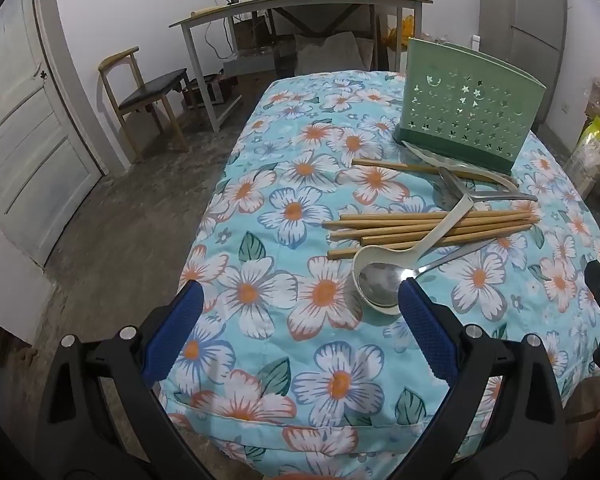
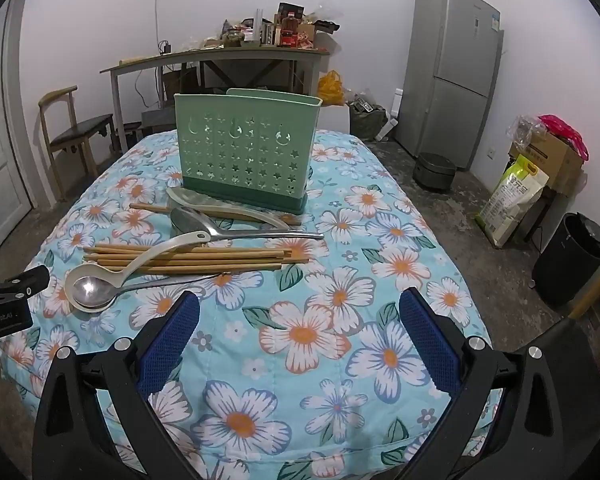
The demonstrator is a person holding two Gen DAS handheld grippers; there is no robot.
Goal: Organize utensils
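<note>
Both hand-held grippers were held above the near part of the table with their blue-padded jaws spread wide and nothing between them: the left gripper (image 1: 300, 300) was poised over the near left corner, the right gripper (image 2: 300, 312) over the middle of the near edge. A flowered blue tablecloth (image 2: 340, 360) was spread over the whole table. Toward the far edge a green perforated utensil holder (image 2: 246, 152) was stood upright. Just in front of its base a pale green spoon (image 2: 224, 206) was laid, with a chopstick (image 2: 152, 208) partly tucked beneath it. Next toward the near edge a metal spoon (image 2: 236, 228) was placed with its handle pointing right. A bundle of wooden chopsticks (image 2: 188, 258) was laid across the middle of the table, parallel to the near edge. A cream ladle (image 2: 136, 266) was rested with its handle slanting over the bundle and its bowl toward the left edge, and a second metal spoon (image 2: 92, 292) was nested with its bowl in the ladle's bowl.
</note>
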